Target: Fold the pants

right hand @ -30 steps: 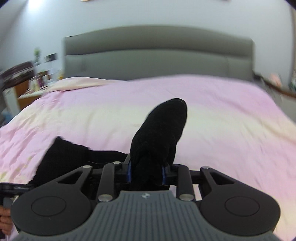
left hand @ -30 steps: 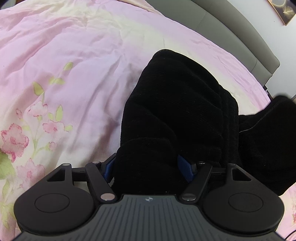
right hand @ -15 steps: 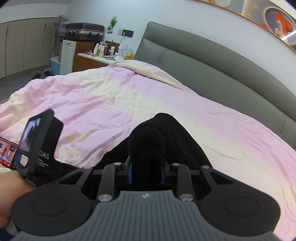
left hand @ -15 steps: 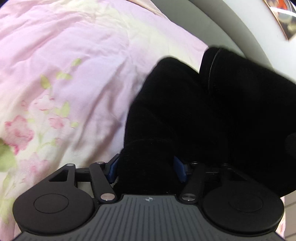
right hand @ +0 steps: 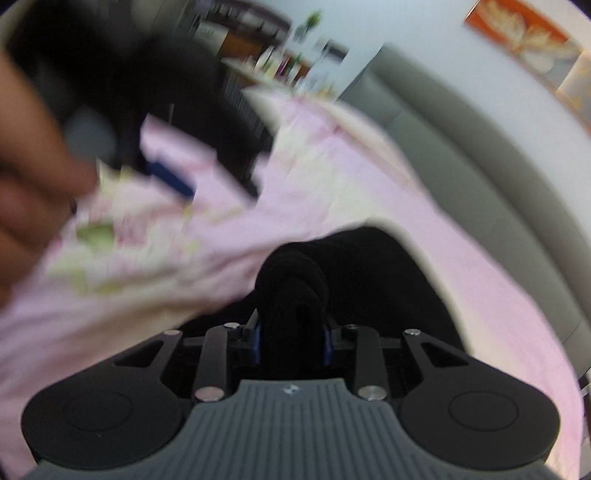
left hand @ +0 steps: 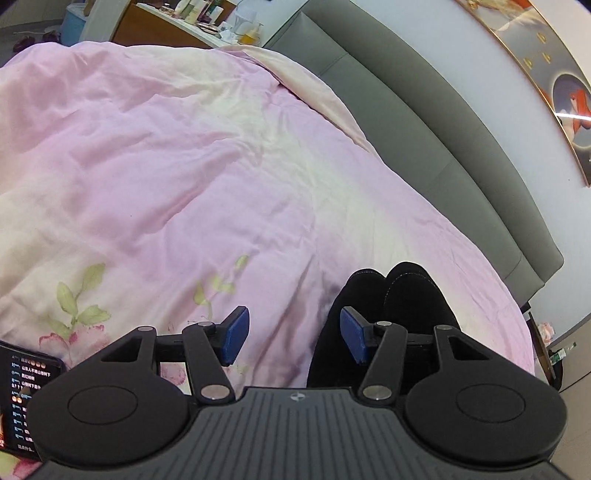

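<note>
Two views, taken in turn.

Left wrist view
- Left gripper (left hand: 293, 334): jaws spread, blue pads (left hand: 236, 334) apart, nothing between them but bare duvet.
- Pants (left hand: 391, 317): black, bunched on the bed just right of the gripper; the right pad stands in front of the cloth's left edge, and I cannot tell whether it touches.
- Duvet (left hand: 184, 166): pink fading to cream, creased, with green leaves and pink flowers printed at lower left.
- Phone (left hand: 22, 398): lit screen with lines of text, at the left edge on the duvet.
- Headboard (left hand: 443, 147): grey, padded, along the upper right.
- Dresser (left hand: 177, 22): bottles and jars on top, beyond the bed's far end.

Right wrist view (blurred by motion)
- Right gripper (right hand: 293, 341): jaws opening, yet a thick fold of black cloth is still pinched between the pads.
- Pants (right hand: 369, 280): the rest of the fabric spreads over the duvet beyond and right of the gripper.
- Left gripper (right hand: 173, 181): a smeared dark shape at upper left, one blue pad showing.
- Hand (right hand: 33, 155): the person's hand, large at the left edge, by that gripper.
- Headboard (right hand: 480, 140): grey curve at right.
</note>
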The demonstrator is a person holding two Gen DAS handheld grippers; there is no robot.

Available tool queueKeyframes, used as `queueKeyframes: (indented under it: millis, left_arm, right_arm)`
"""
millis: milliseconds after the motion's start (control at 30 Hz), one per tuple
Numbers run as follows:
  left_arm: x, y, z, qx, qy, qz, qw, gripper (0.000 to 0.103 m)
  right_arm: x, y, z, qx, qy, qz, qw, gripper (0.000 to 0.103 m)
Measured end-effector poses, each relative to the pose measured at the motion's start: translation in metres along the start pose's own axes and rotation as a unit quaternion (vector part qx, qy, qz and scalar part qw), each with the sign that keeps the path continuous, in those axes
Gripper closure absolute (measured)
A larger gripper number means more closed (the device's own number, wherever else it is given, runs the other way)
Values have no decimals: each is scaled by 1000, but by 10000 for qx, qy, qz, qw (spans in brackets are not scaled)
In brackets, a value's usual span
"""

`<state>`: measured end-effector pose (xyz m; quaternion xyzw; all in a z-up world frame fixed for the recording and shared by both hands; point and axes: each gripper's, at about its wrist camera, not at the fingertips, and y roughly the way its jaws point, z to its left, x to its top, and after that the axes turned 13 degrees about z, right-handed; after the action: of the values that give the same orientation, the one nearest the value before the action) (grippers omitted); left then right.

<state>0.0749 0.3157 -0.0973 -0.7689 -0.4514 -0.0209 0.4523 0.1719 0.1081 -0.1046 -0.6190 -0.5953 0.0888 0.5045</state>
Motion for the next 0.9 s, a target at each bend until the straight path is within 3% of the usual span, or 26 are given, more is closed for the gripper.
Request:
queueKeyframes:
  millis: [100,200,300,367,500,667,733,767,800,900]
  left_arm:
    - [0,5,2,-88,73,200,9997,40]
    - [-4,7,-5,-267,270,363,9986,36]
    - [-9,5,-17,-641,541,492,9953,31]
    - [-14,2,-25,-853,732,547,9922,27]
    - [-26,4,-32,-1135,879,832,9861,23]
    - [-40,31,-38,-1253,908,1471,9769,23]
    - [-46,39,-37,-1414,860,1506,9746,23]
    - [-47,41,-37,-1498,825,1468,9743,34]
    - [-48,42,-36,-1597,795,1478,9728,61]
    - [-50,41,-36,-1722,813,1418,9714,62]
  right_arm:
    - [-8,7,14,-134,-246,-131,9995,73]
    - [-8,-4,6,-109,-76,-155,9998,66]
    - [-18,-22,-9,294,175,-287,9990,53]
    - [-28,-37,-24,863,448,-397,9945,46]
    - [-55,-56,-50,1699,1084,-321,9789,46]
    - [-83,-62,-90,1678,1917,-95,9669,46]
    - [-90,-63,-108,1643,2329,-58,9585,46]
    - [-92,-64,-116,1599,2530,-36,9542,46]
    - [-93,-64,-123,1559,2698,-22,9502,46]
    - [-85,-62,-143,1517,3062,-9,9398,46]
